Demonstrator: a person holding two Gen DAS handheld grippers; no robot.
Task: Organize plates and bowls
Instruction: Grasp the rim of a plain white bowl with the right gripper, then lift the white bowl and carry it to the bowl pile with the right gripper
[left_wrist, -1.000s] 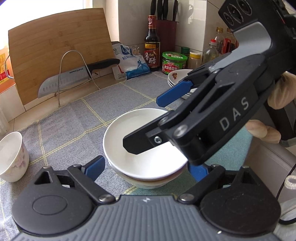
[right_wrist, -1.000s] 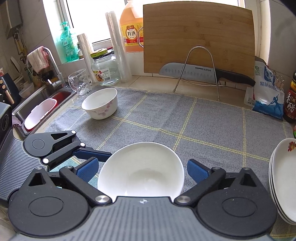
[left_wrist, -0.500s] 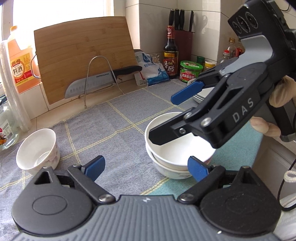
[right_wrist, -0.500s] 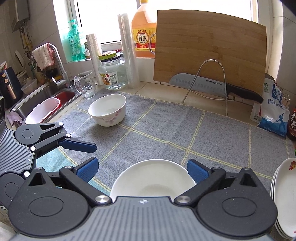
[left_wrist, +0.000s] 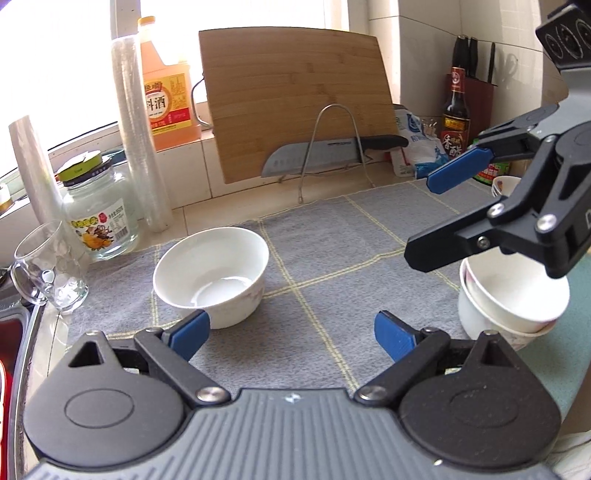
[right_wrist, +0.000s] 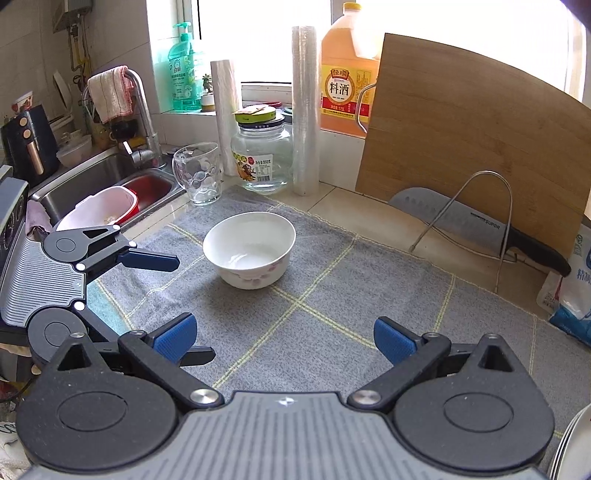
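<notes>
A lone white bowl (left_wrist: 212, 277) with a faint flower print (right_wrist: 251, 251) stands on the grey checked cloth (left_wrist: 332, 258). My left gripper (left_wrist: 291, 332) is open just short of it, its left pad beside the bowl's near wall, nothing between the fingers. At the right, two white bowls sit nested in a stack (left_wrist: 509, 299). My right gripper (left_wrist: 439, 214) hovers open over that stack, apart from it. In the right wrist view the right gripper (right_wrist: 284, 338) is open and empty, with the left gripper (right_wrist: 177, 308) at its left. Stacked plates (right_wrist: 569, 443) show at the lower right edge.
A glass mug (right_wrist: 197, 173), a jar (right_wrist: 262, 158) and film rolls (right_wrist: 304, 110) stand behind the bowl. The sink (right_wrist: 92, 184) lies at the left. A cutting board (right_wrist: 469, 147) and a knife (right_wrist: 480, 225) on a wire rack stand at the back.
Both grippers have swung left across the cloth. The right gripper has come away from the bowl it had between its fingers, which now sits on the stack. The lone bowl is now in front of both.
</notes>
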